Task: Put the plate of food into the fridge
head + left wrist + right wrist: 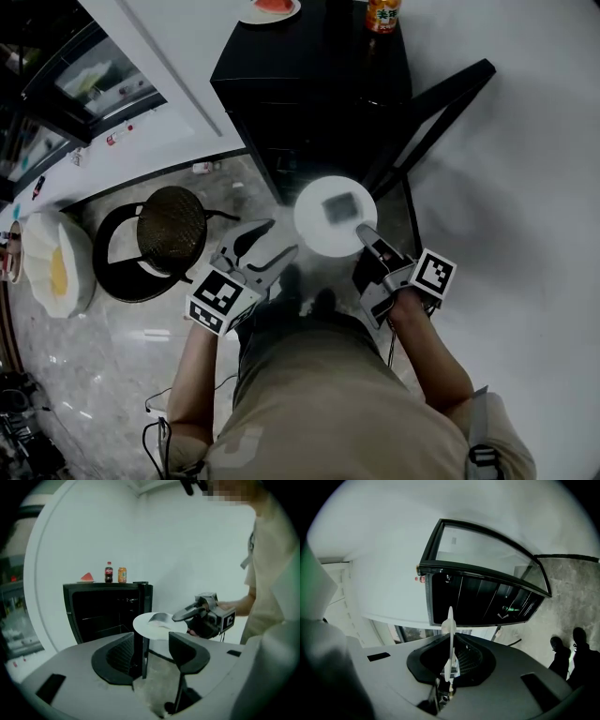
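White and smooth, the round plate (314, 234) hangs level in the air just in front of the open fridge (309, 84). It carries one flat grey square of food (339, 206) near its middle. The right gripper (361, 230) is clamped on the plate's near rim. In the right gripper view the plate shows edge-on, a thin white line pinched between ribbed black pads. The left gripper (278, 239) is beside the plate's left edge, its jaws well apart with nothing between them. The fridge is a glossy black box with its glazed door (487, 550) swung wide and wire shelves dim inside. On its top stand a dark bottle (108, 572), an orange can (122, 575) and a red melon wedge (87, 577). A stool (172, 225) with a round woven seat stands on the marbled floor (94, 366).
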A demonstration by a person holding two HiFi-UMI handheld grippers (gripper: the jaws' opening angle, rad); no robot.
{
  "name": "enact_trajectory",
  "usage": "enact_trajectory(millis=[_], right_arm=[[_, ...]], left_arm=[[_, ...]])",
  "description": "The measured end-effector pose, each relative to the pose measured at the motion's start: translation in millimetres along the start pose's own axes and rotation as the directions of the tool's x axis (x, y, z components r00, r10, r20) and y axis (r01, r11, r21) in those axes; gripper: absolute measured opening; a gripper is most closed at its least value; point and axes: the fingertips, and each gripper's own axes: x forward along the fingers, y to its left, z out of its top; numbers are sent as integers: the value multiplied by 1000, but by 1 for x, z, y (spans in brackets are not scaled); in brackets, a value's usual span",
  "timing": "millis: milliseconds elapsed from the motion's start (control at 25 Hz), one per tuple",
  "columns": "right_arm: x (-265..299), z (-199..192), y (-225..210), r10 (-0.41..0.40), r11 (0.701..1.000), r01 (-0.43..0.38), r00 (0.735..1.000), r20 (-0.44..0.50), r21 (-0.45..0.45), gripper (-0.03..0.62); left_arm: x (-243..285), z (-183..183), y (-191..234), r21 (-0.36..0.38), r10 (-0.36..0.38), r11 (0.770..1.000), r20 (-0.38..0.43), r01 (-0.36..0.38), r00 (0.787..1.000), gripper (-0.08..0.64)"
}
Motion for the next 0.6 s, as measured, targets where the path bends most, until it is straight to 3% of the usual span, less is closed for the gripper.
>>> enact_trajectory(millis=[80, 240, 440, 600], right_arm=[[1, 0, -1, 10, 1000, -10, 1000, -5, 0, 34], [3, -7, -1, 6, 1000, -6, 1000, -12, 3, 34], [11, -12, 4, 7, 1000, -7, 1000, 0, 8, 34], [36, -28, -4, 9, 1000, -9, 1000, 8, 4, 34]], left_arm=[[6, 0, 1, -137, -42, 989, 63, 50, 997, 215], [13, -4, 2, -344, -110, 926, 149, 156, 983, 215], [22, -11, 10, -401, -126, 899, 145, 175, 981, 214], [19, -31, 27, -477, -175, 847, 170, 236, 970, 213]])
